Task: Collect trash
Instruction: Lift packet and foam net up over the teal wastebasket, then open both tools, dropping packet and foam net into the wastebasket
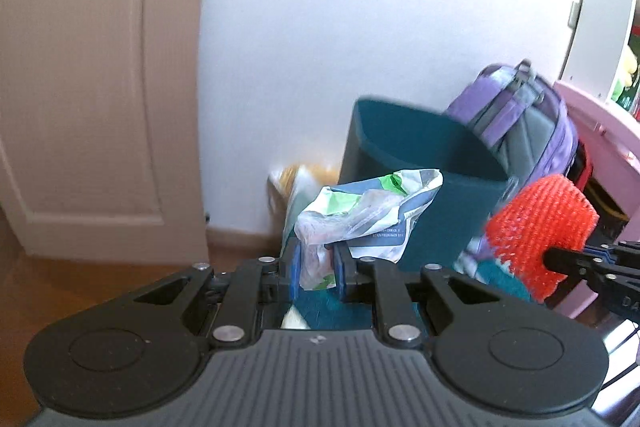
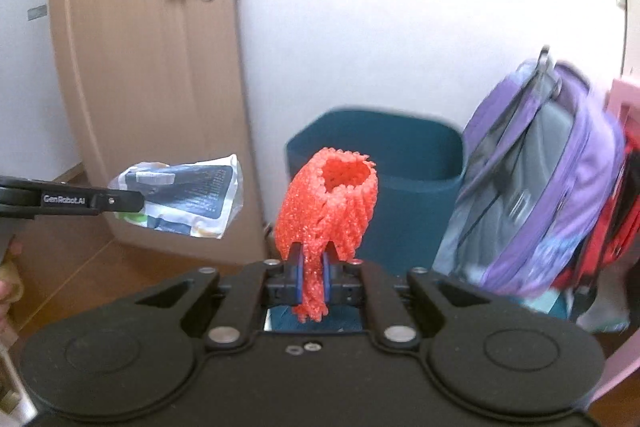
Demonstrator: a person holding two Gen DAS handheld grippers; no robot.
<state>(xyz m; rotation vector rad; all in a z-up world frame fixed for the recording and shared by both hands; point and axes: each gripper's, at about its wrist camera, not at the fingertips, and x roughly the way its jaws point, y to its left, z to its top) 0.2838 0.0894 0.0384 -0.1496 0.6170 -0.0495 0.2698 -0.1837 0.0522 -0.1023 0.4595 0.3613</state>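
My left gripper (image 1: 317, 273) is shut on a crumpled white, green and blue wrapper (image 1: 364, 215), held in the air in front of a dark teal bin (image 1: 420, 163). The wrapper also shows in the right wrist view (image 2: 188, 195), left of the bin (image 2: 400, 155). My right gripper (image 2: 312, 277) is shut on a red foam net sleeve (image 2: 328, 203), held just in front of the bin. The sleeve also shows in the left wrist view (image 1: 540, 231), right of the bin.
A purple and grey backpack (image 2: 536, 179) leans right of the bin, against the white wall (image 1: 340, 27). A beige door (image 2: 148, 87) stands to the left. Pink furniture (image 1: 604, 155) is at the far right. A yellow and white bag (image 1: 296, 183) lies behind the wrapper.
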